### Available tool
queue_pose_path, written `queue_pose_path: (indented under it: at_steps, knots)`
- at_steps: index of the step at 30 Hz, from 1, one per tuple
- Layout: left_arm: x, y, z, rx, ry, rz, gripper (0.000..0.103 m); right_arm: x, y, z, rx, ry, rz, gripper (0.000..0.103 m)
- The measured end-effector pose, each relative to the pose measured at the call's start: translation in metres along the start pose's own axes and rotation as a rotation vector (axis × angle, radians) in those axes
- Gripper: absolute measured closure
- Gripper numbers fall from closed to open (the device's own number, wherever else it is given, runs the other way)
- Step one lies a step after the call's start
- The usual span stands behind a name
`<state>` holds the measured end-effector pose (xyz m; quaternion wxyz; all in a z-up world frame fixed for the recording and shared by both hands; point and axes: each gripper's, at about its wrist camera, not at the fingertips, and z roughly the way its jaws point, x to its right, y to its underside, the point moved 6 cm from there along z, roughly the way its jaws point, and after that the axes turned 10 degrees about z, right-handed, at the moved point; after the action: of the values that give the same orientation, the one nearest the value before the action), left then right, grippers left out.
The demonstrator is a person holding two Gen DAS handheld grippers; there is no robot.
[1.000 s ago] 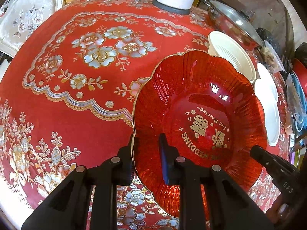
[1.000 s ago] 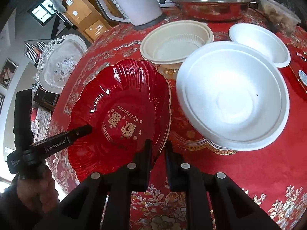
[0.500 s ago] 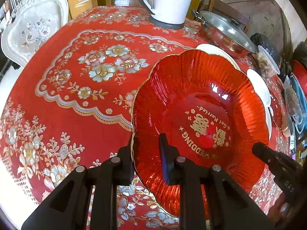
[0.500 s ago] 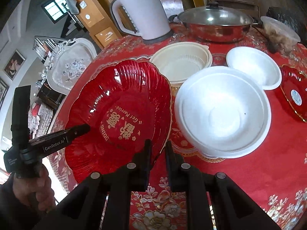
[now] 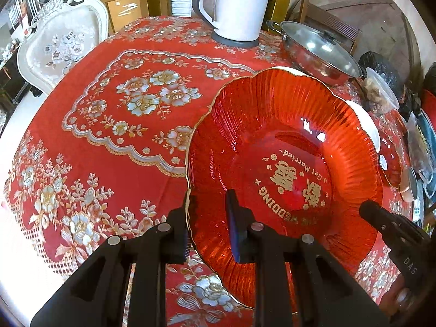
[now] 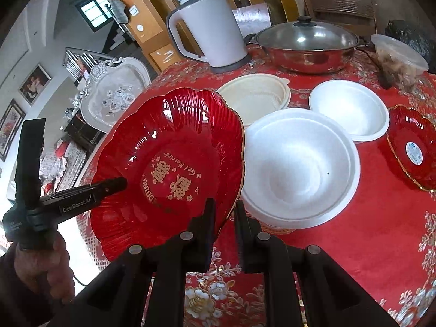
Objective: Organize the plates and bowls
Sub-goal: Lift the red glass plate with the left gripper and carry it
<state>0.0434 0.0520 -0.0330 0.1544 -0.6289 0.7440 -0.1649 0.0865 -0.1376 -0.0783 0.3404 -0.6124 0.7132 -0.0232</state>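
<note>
A large red scalloped plate (image 5: 286, 169) with gold lettering hangs tilted above the red floral tablecloth (image 5: 122, 136). My left gripper (image 5: 208, 218) is shut on its near-left rim, one finger under and one over. My right gripper (image 6: 223, 215) is shut on the opposite rim of the red plate (image 6: 169, 169). In the right wrist view the left gripper (image 6: 81, 199) shows in a person's hand. Right of the plate sit a big white bowl (image 6: 299, 169), a smaller white bowl (image 6: 348, 109), a cream bowl (image 6: 256, 100) and a small red plate (image 6: 414, 147).
A white kettle (image 6: 209, 30), a lidded steel pot (image 6: 305, 43) and a plastic food tub (image 6: 397, 54) stand along the table's far side. A white upholstered chair (image 5: 62, 49) stands beyond the left edge. Bare tablecloth (image 6: 381, 231) lies at the near right.
Both grippers have risen with the red plate held between them. The plate sits higher off the table, and more of the far table and room shows.
</note>
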Motion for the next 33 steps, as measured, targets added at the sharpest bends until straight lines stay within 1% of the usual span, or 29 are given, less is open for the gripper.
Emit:
queue_pose_path:
  at_steps: [3,8,11,14,17,21,24,26,29,32,33]
  knots:
    - [0.004,0.001,-0.005,0.005,-0.015,-0.006,0.083,0.003,-0.001,-0.005,0.005,-0.02,-0.009,0.09]
    - [0.006,0.003,-0.01,0.024,-0.035,-0.018,0.083,0.003,-0.002,-0.007,0.006,-0.031,-0.029,0.09]
    - [0.0,0.009,-0.012,0.035,-0.032,-0.043,0.083,-0.004,-0.001,-0.005,-0.001,-0.038,-0.053,0.09]
    - [-0.014,0.023,-0.012,0.025,-0.028,-0.078,0.083,-0.016,0.002,0.0,-0.019,-0.053,-0.081,0.09]
    - [-0.033,0.041,-0.01,0.018,-0.044,-0.107,0.081,-0.036,0.011,0.013,-0.055,-0.073,-0.118,0.09]
    - [-0.061,0.074,0.002,-0.039,-0.076,-0.155,0.079,-0.061,0.031,0.036,-0.115,-0.079,-0.187,0.089]
    - [-0.075,0.094,0.01,-0.063,-0.069,-0.169,0.079,-0.071,0.044,0.05,-0.158,-0.074,-0.212,0.088]
    - [-0.078,0.101,0.016,-0.072,-0.063,-0.162,0.079,-0.075,0.051,0.058,-0.182,-0.058,-0.228,0.088]
    - [-0.079,0.107,0.029,-0.086,-0.035,-0.144,0.079,-0.074,0.054,0.068,-0.206,-0.029,-0.233,0.088]
    - [-0.079,0.11,0.037,-0.106,-0.021,-0.14,0.079,-0.071,0.059,0.074,-0.231,-0.007,-0.228,0.087]
    - [-0.079,0.11,0.037,-0.1,-0.019,-0.139,0.079,-0.071,0.061,0.074,-0.235,-0.005,-0.23,0.087]
